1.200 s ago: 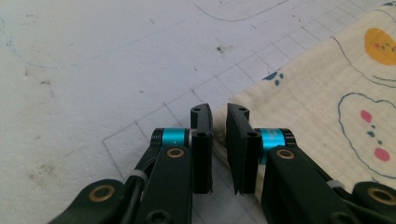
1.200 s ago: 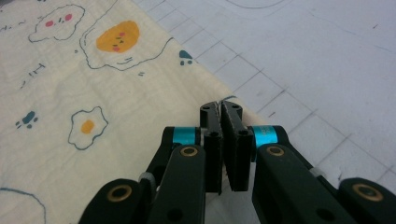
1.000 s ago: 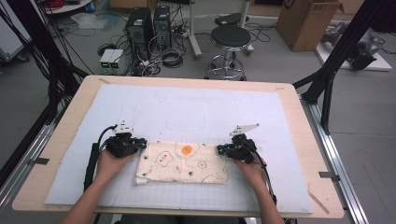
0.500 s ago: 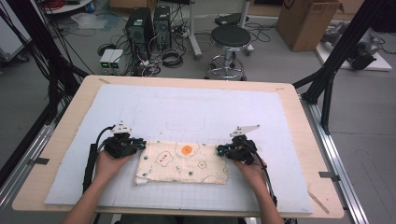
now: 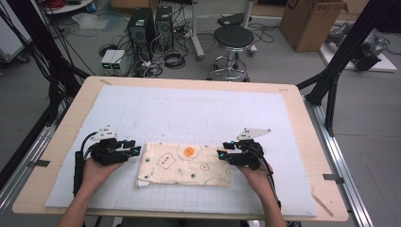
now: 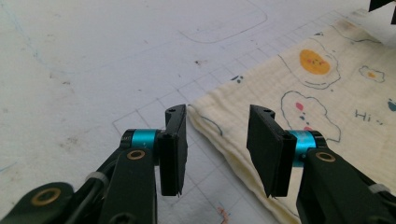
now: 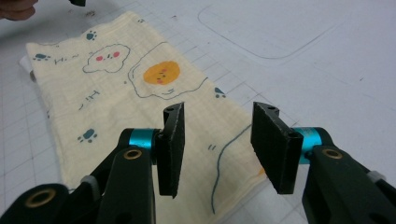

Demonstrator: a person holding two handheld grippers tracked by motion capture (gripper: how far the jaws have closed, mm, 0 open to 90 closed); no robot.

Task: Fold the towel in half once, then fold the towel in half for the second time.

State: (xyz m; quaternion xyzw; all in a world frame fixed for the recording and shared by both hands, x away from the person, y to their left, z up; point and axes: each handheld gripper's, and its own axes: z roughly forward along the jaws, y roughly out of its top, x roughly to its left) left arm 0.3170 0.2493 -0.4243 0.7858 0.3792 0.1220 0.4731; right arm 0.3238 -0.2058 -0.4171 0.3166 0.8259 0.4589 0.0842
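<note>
Both grippers' jaws newly parted, pads off the folded cloth point(image 5: 184, 164).

I'm looking past the wooden table point(image 5: 56, 142) at a grey floor point(image 5: 378, 118): a black stool point(image 5: 233, 40) far centre, computer towers point(image 5: 151, 26) with tangled cables far left, a cardboard box point(image 5: 312, 21) far right.

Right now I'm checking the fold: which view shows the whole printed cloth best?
The high view: the whole folded cloth lies flat between both tools. The left gripper view gives its layered corner; the right gripper view gives most of it, near edge cut off.
</note>
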